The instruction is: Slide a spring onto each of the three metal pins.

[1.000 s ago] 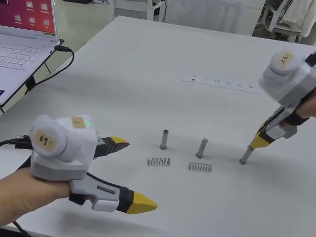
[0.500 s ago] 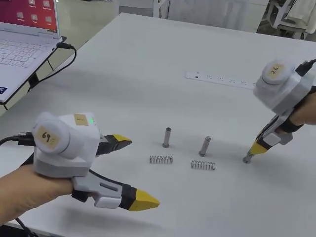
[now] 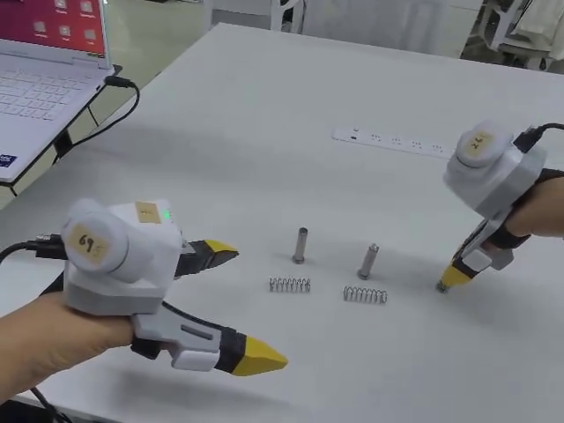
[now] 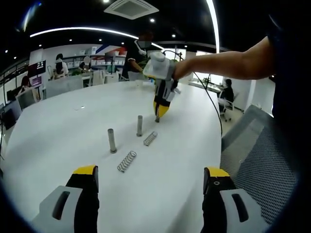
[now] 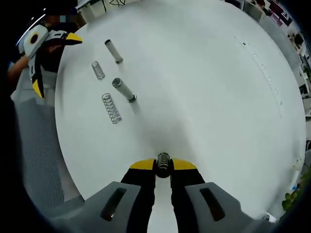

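Observation:
Two metal pins (image 3: 300,245) (image 3: 369,261) stand upright on the white table (image 3: 229,132). In front of each lies a loose spring (image 3: 290,284) (image 3: 365,295). My right gripper (image 3: 455,278) points steeply down over the third pin (image 3: 441,286), whose foot alone shows. In the right gripper view that gripper (image 5: 163,166) is shut on a spring (image 5: 163,161) seen end-on. My left gripper (image 3: 240,304) hovers at the near left, open and holding nothing. From the left gripper view (image 4: 151,174) the pins (image 4: 112,141) (image 4: 139,125) and springs (image 4: 127,160) (image 4: 150,138) lie ahead.
An open laptop (image 3: 44,53) sits at the far left with a black cable (image 3: 110,110) running from it. A white power strip (image 3: 392,143) lies behind the pins. Seated people and desks fill the background of the left gripper view.
The right gripper has come down along the third pin, so most of the pin's shaft that showed below its tips is now covered. The left gripper has barely moved.

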The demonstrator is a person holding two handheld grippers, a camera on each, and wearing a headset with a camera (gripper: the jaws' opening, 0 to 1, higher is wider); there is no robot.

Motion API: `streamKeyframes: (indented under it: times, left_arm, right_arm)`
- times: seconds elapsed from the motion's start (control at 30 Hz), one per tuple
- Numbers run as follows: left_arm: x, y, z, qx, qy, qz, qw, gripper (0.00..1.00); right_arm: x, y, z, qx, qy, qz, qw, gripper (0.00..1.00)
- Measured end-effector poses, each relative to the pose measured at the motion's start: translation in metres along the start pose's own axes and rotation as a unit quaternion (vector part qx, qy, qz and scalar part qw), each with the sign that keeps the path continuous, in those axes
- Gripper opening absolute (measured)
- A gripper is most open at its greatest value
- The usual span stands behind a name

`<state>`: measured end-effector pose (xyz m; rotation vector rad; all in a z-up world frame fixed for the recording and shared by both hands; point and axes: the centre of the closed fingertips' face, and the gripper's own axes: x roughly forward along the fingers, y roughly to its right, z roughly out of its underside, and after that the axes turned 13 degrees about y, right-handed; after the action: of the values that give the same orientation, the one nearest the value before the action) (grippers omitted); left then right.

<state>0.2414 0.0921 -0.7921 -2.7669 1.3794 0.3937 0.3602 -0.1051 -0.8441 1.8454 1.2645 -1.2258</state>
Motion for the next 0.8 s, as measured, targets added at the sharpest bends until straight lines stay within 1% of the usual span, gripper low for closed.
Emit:
streamKeyframes:
  times: [0.33, 0.5, 0.8]
  left_arm:
    - [-0.0003, 0.0009, -0.0004, 0.0, 0.0, 0.0, 1.0, 0.86]
    - [-0.0004, 0.0007, -0.0007, 0.001, 0.0, 0.0, 1.0, 0.85]
    - [-0.0007, 0.0008, 0.0, 0.0, -0.001, -0.002, 1.0, 0.85]
  right_arm:
    - [0.0002, -0.0012, -0.0007, 0.002, 0.004, -0.001, 1.0, 0.09]
    - [-0.0003, -0.0023, -0.0029, 0.003, 0.01, -0.003, 0.9999, 0.1]
    - [-0.0028, -0.0007, -0.0044, 0.0, 0.023, 0.002, 0.9997, 0.16]
